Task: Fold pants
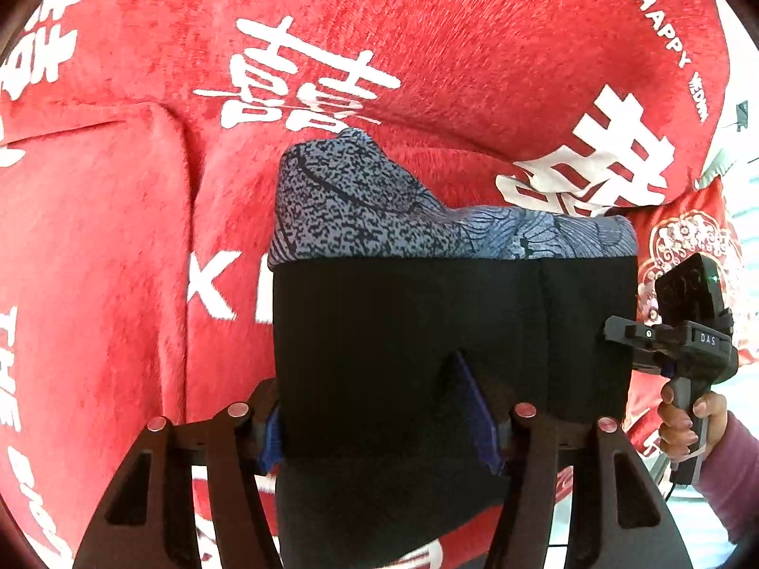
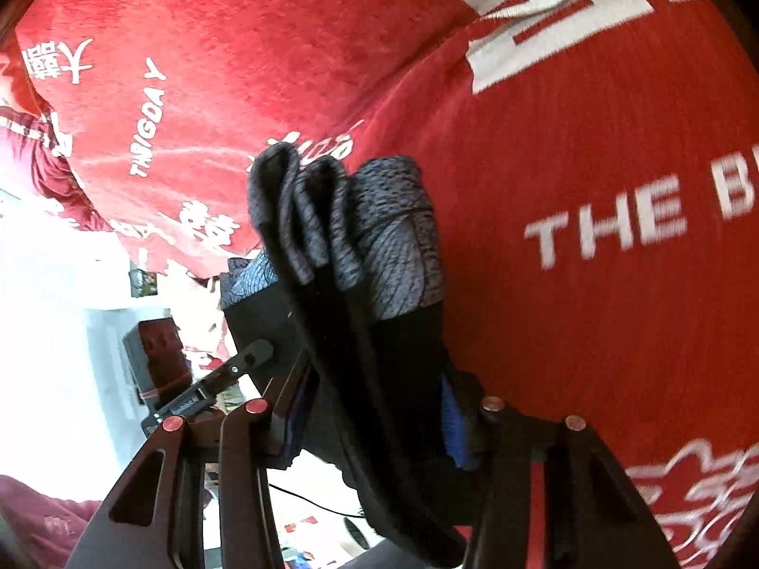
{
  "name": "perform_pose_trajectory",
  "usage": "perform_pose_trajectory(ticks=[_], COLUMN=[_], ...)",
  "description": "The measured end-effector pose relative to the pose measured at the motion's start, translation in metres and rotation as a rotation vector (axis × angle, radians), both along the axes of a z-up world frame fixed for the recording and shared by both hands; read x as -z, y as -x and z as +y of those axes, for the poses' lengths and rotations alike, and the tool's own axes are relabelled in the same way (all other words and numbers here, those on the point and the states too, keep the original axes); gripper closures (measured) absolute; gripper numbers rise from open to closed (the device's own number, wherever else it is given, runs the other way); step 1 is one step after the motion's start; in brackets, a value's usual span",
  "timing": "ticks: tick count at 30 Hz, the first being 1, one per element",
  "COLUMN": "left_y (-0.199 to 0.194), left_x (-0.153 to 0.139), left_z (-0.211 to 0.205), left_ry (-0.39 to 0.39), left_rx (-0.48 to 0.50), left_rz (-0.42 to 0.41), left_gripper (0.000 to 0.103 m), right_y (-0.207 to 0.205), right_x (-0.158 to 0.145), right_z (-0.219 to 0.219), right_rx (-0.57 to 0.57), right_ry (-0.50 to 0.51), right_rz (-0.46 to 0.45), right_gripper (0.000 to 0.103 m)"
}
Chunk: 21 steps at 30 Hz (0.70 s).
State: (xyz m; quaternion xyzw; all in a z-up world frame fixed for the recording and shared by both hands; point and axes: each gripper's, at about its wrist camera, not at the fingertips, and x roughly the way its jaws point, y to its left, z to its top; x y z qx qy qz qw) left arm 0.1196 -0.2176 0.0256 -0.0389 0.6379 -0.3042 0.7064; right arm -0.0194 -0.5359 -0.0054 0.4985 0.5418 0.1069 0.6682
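Observation:
The pants (image 1: 450, 322) are black with a grey-blue speckled patterned part (image 1: 360, 204) on top, folded into a thick bundle held above a red blanket. My left gripper (image 1: 379, 426) is shut on the black edge of the bundle nearest the camera. My right gripper (image 1: 635, 341) shows at the bundle's right side, held by a hand. In the right wrist view the right gripper (image 2: 374, 417) is shut on several stacked layers of the pants (image 2: 341, 256), seen edge-on. The left gripper (image 2: 246, 360) shows beyond them at the left.
A red blanket (image 1: 427, 47) with white characters and lettering covers the surface under the pants (image 2: 593, 166). A red embroidered cushion (image 1: 683, 246) lies at the right. A bright floor area with small objects shows at the left in the right wrist view (image 2: 57, 308).

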Motion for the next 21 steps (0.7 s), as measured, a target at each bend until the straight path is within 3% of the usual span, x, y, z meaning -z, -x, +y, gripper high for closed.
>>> perform_pose_trajectory(ticks=[6, 11, 15, 16, 20, 21], left_y=[0.03, 0.045, 0.043, 0.041, 0.038, 0.038], left_x=[-0.01, 0.007, 0.026, 0.03, 0.038, 0.039], left_z=[0.027, 0.037, 0.038, 0.039, 0.04, 0.041], left_ry=[-0.019, -0.063, -0.148, -0.143, -0.188, -0.192], left_rx=[-0.015, -0.008, -0.009, -0.007, -0.025, -0.032], left_rz=[0.011, 0.026, -0.059, -0.057, -0.099, -0.099], left_gripper=[0.04, 0.04, 0.04, 0.038, 0.011, 0.009], right_y=[0.033, 0.058, 0.061, 0.059, 0.053, 0.053], right_x=[-0.011, 0.002, 0.024, 0.029, 0.039, 0.038], right_z=[0.023, 0.043, 0.041, 0.038, 0.034, 0.033], right_rx=[0.021, 0.027, 0.051, 0.054, 0.035, 0.027], right_ry=[-0.043, -0.055, 0.002, 0.019, 0.073, 0.092], right_rz=[-0.003, 0.05, 0.095, 0.1, 0.106, 0.106], right_gripper=[0.054, 0.054, 0.054, 0.054, 0.047, 0.045])
